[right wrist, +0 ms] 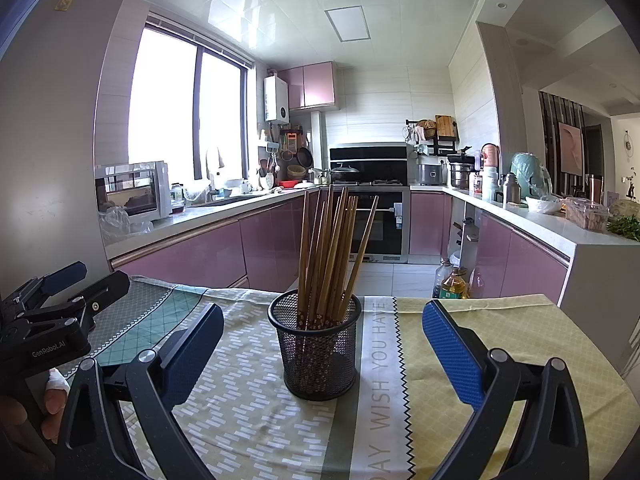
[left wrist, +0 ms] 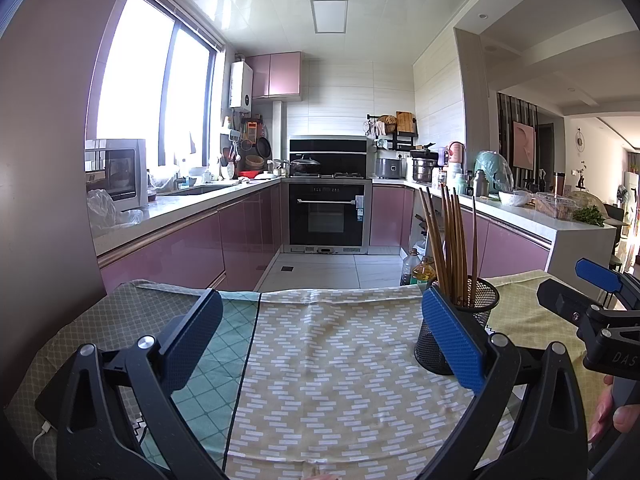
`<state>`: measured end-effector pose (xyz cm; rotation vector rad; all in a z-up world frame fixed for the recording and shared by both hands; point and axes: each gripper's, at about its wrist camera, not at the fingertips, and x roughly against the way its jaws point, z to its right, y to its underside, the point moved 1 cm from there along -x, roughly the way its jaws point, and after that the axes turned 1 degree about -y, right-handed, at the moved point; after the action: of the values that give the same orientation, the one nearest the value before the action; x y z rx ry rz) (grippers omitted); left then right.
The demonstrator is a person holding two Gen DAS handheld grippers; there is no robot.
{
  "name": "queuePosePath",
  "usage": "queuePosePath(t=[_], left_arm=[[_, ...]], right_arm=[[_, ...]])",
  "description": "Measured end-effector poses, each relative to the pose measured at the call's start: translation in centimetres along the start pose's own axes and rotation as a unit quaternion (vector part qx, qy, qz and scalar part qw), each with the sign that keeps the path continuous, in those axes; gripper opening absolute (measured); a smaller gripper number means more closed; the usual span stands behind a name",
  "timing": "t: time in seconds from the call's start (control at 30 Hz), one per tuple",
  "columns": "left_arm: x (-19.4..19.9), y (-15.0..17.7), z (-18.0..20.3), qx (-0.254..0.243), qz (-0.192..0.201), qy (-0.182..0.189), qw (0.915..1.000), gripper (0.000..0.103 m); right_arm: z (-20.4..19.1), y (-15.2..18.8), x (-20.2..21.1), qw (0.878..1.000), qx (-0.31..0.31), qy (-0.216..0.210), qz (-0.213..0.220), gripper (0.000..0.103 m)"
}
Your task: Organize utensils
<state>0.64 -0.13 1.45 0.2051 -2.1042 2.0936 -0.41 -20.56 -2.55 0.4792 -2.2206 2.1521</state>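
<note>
A black mesh cup [right wrist: 319,354] stands upright on the cloth-covered table [right wrist: 480,340]. It holds several brown wooden chopsticks [right wrist: 332,256], standing upright and fanned out. My right gripper [right wrist: 322,344] is open and empty, its jaws wide apart either side of the cup, a little short of it. In the left wrist view the cup [left wrist: 460,320] and chopsticks [left wrist: 450,240] show behind the right finger. My left gripper [left wrist: 320,332] is open and empty over bare cloth, left of the cup. The right gripper [left wrist: 580,280] shows at the far right edge there.
The table carries patterned cloths in green, yellow and teal [left wrist: 328,360]. The table's far edge [left wrist: 320,292] drops to the kitchen floor. Oil bottles [right wrist: 452,282] stand on the floor beyond it. Pink cabinets and an oven [left wrist: 328,216] lie further back.
</note>
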Motion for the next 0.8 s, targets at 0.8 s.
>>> queuePosePath(t=[0.8], left_arm=[[-0.07,0.01,0.06,0.0,-0.001,0.0,1.0,0.098]], right_arm=[[-0.01,0.22,0.07,1.0,-0.002,0.001,0.0,0.096]])
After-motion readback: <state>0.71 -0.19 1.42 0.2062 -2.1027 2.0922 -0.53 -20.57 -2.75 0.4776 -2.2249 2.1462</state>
